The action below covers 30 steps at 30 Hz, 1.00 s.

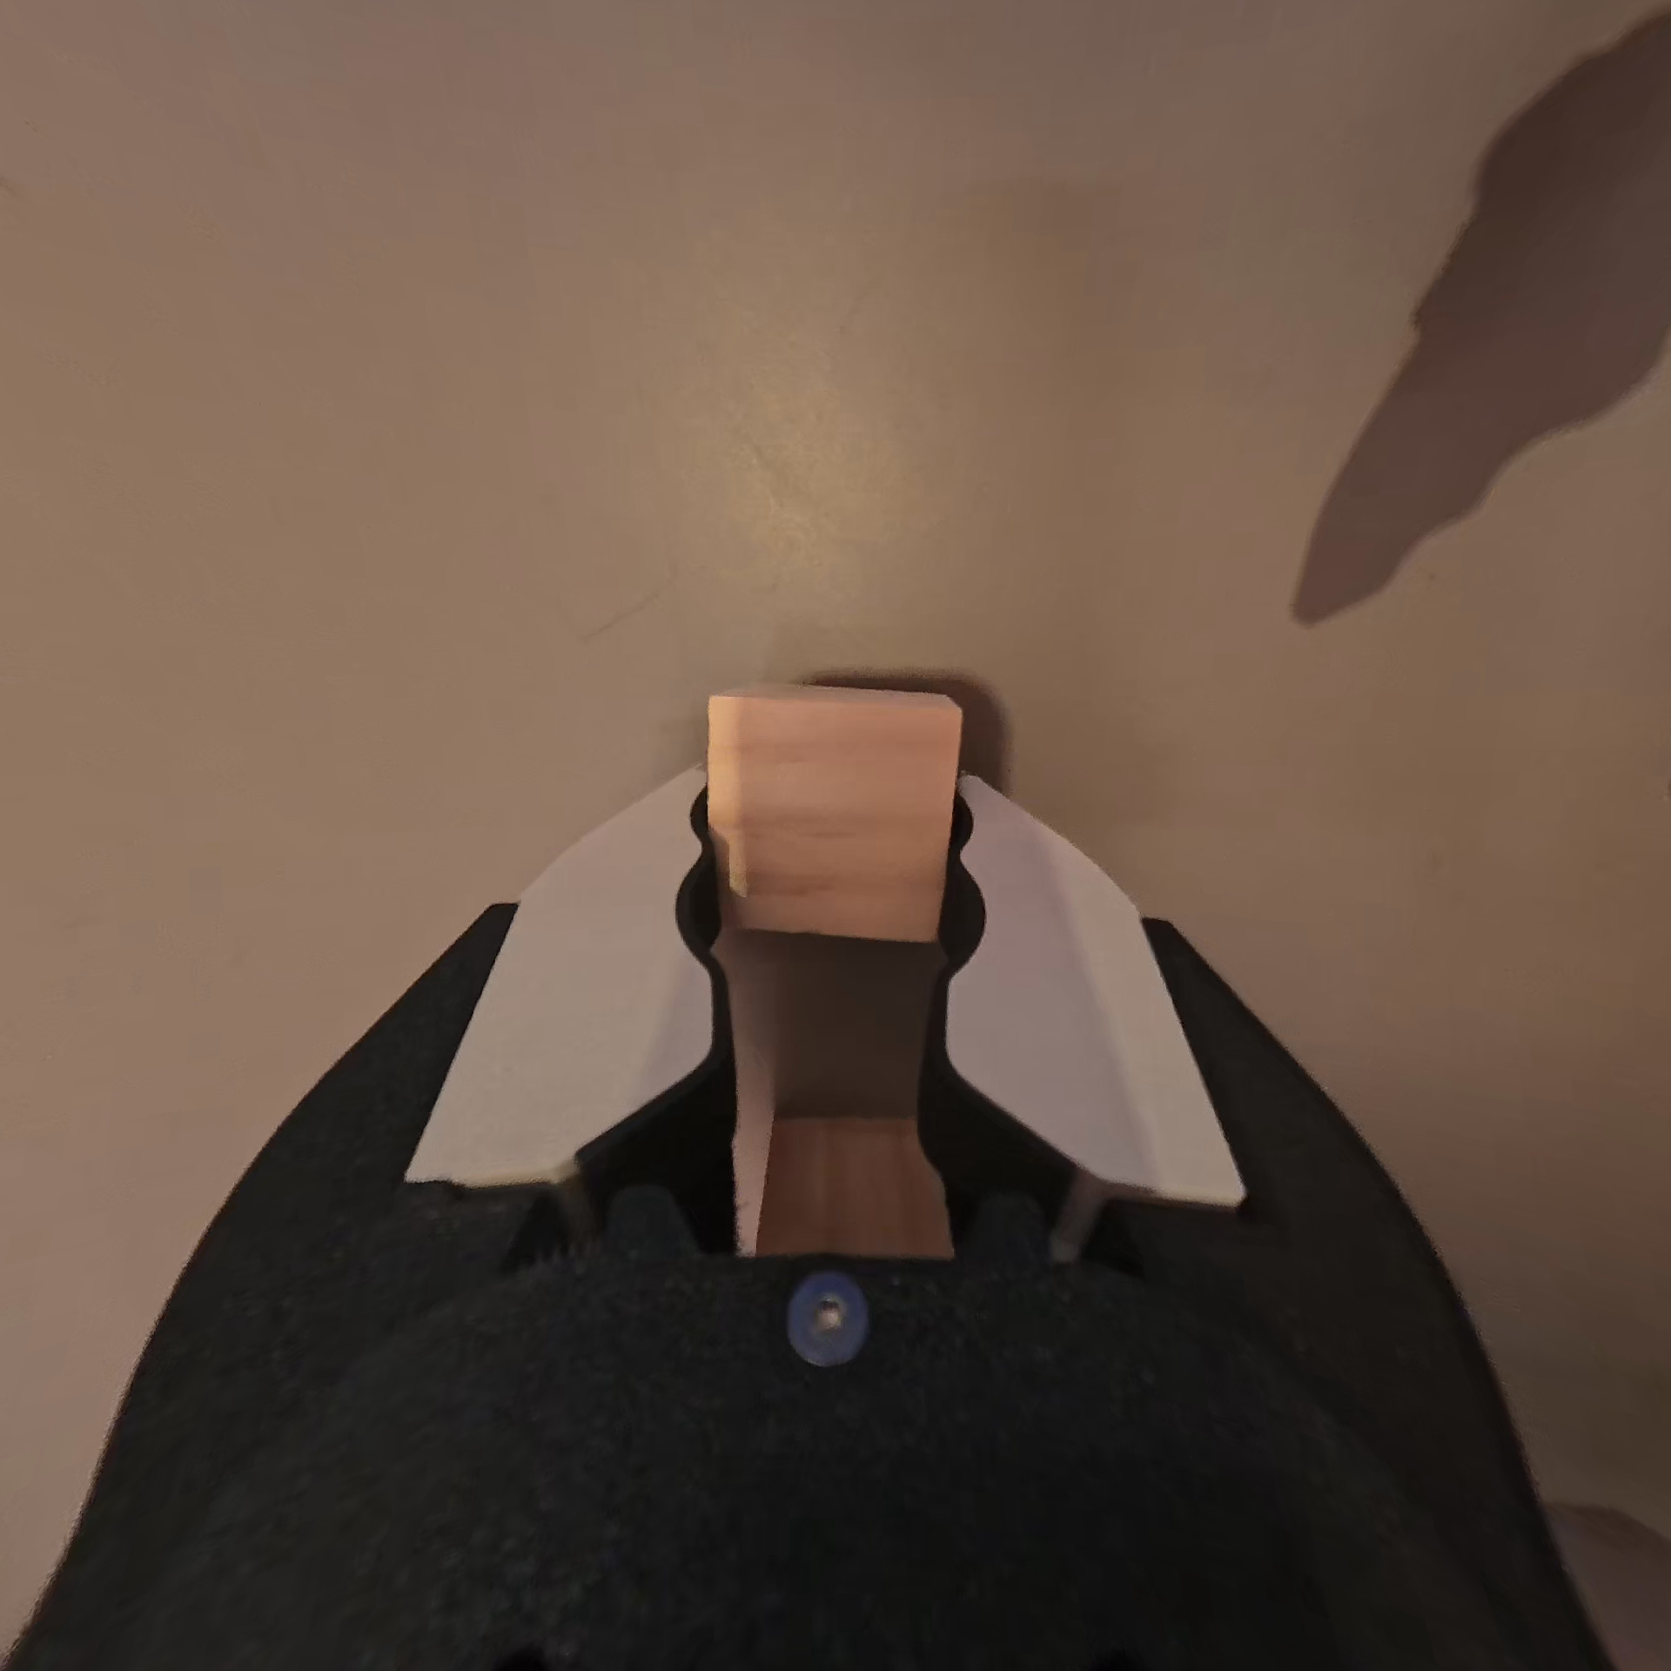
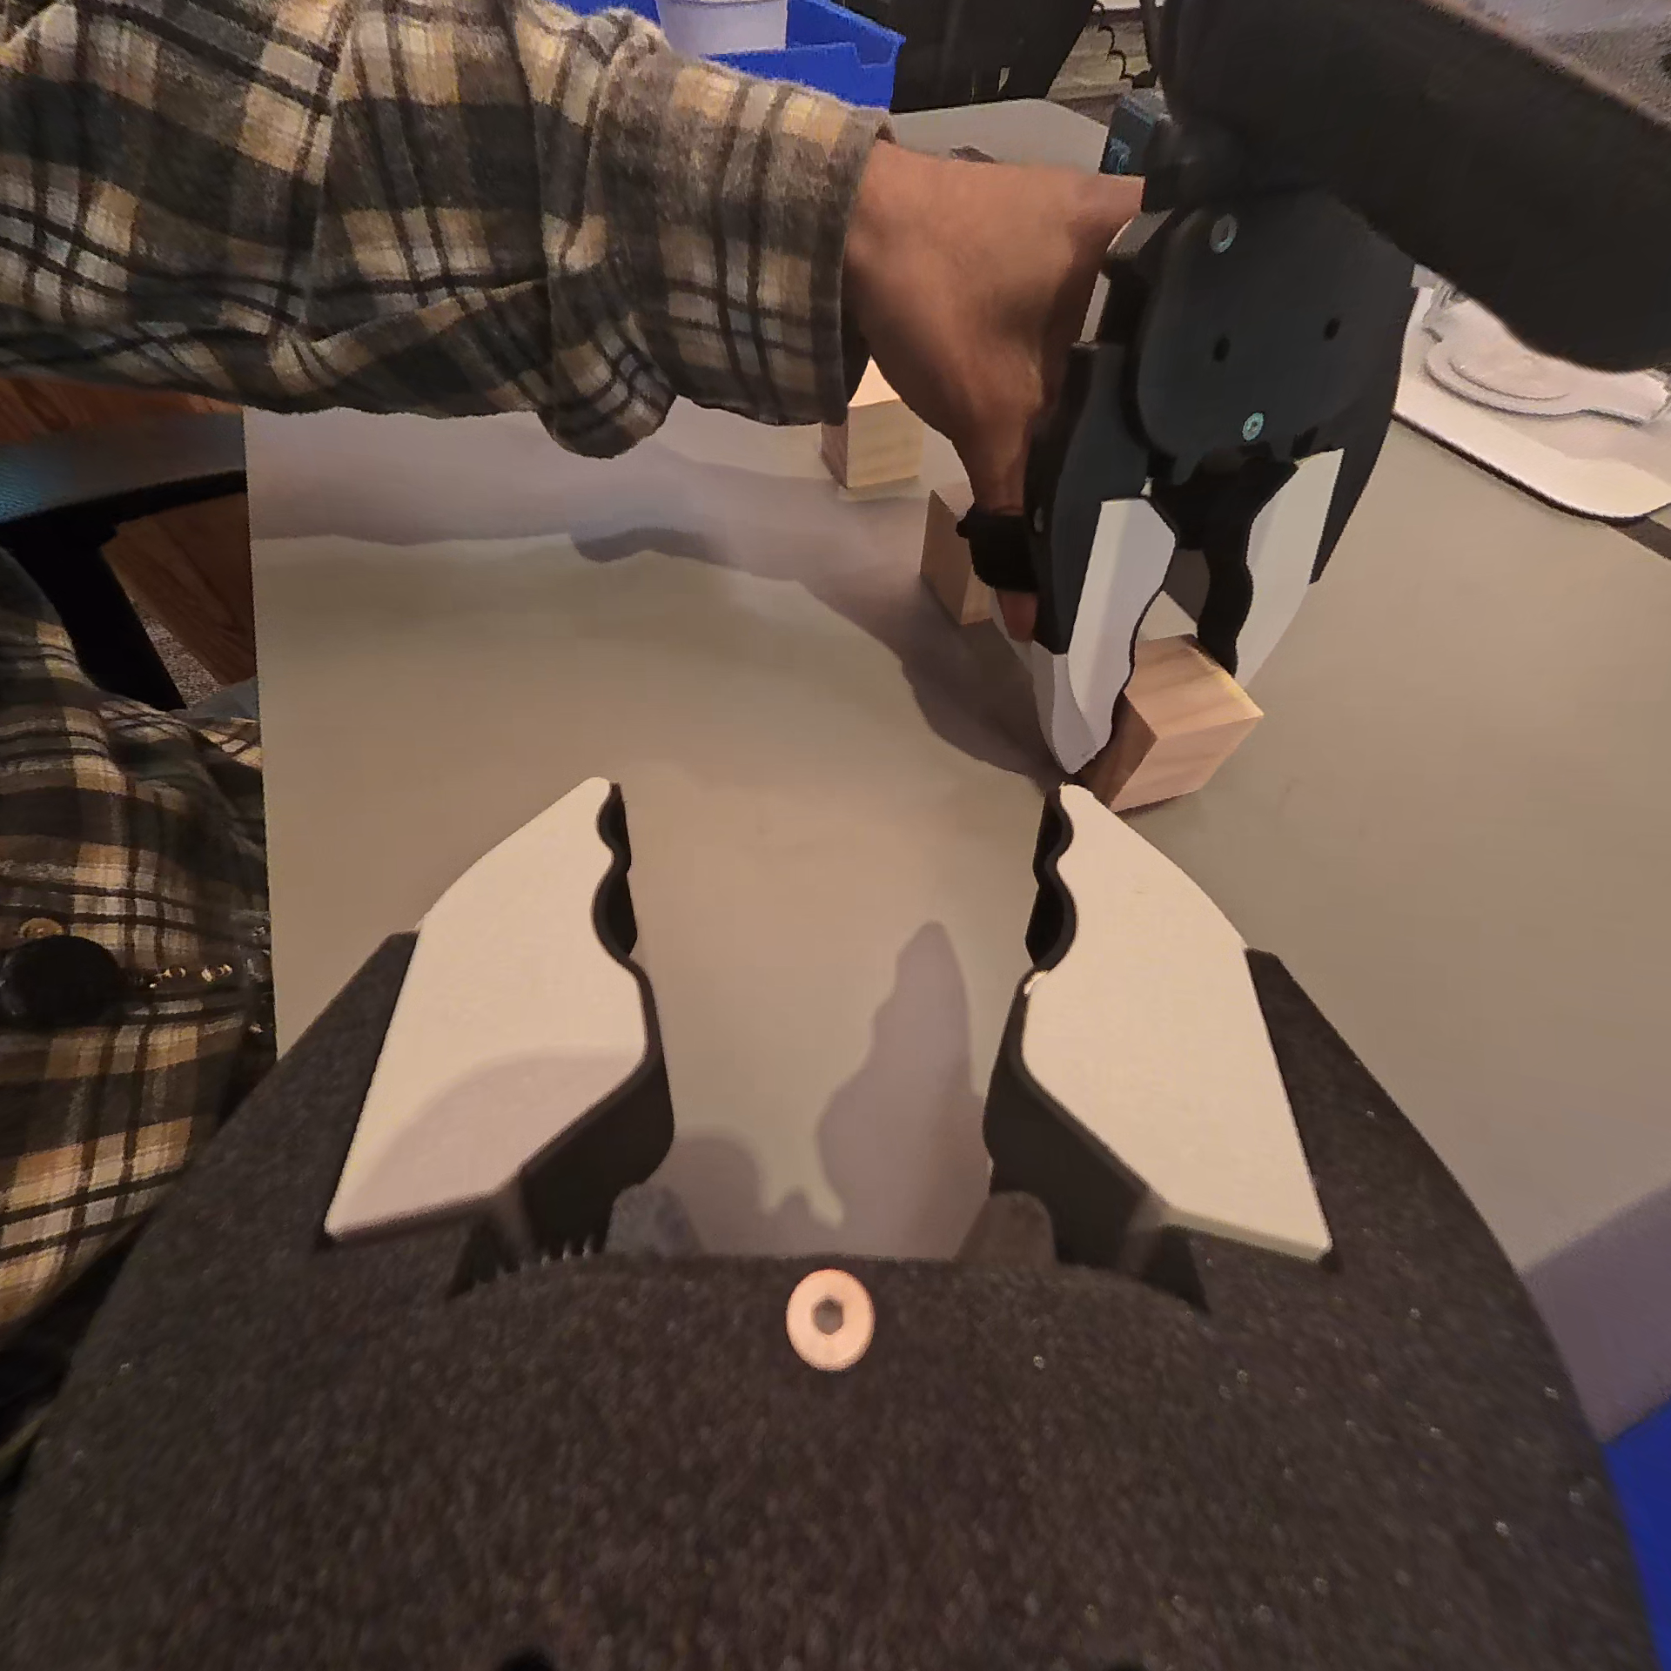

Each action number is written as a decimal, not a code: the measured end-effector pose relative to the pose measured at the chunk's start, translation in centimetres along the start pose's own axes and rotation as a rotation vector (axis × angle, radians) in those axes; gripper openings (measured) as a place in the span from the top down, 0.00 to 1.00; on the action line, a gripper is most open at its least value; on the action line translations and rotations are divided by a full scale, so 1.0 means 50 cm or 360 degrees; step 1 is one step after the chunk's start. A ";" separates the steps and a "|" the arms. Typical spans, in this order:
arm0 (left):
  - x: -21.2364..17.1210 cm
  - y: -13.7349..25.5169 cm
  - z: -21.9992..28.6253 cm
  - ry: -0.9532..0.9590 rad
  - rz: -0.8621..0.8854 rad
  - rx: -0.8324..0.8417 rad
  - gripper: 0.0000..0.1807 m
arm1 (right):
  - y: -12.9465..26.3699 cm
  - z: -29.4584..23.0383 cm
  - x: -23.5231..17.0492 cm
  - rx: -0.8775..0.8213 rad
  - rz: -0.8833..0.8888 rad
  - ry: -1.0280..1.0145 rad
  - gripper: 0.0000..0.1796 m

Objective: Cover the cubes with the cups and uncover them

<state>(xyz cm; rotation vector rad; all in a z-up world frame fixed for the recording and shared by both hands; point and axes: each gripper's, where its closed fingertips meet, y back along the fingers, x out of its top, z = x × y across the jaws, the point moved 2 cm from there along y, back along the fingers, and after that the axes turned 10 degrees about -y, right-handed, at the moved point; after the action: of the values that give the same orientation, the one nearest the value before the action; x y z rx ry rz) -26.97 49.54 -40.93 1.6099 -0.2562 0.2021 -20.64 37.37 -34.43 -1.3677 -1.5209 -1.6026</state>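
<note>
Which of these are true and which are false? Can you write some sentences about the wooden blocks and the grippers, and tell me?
1. The left hand-held gripper is closed on a wooden cube. True.
2. The right hand-held gripper holds a cube. False: it is open with only bare grey table between its fingers.
3. Three wooden cubes show on the table. True: the gripped one, a middle one and a far one.
4. A cup covers the gripped cube. False: it is uncovered.
5. The person wears a plaid sleeve. True.
</note>
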 end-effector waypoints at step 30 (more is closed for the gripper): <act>-0.185 0.398 0.026 0.0351 0.0280 0.0597 0.52 | -0.033 -0.041 0.050 0.0047 0.0054 0.0091 0.52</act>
<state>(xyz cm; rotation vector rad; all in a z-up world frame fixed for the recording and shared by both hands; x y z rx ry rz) -41.56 47.71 -24.60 1.9174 -0.1966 0.5876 -23.55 36.42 -32.53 -1.3138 -1.4747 -1.5791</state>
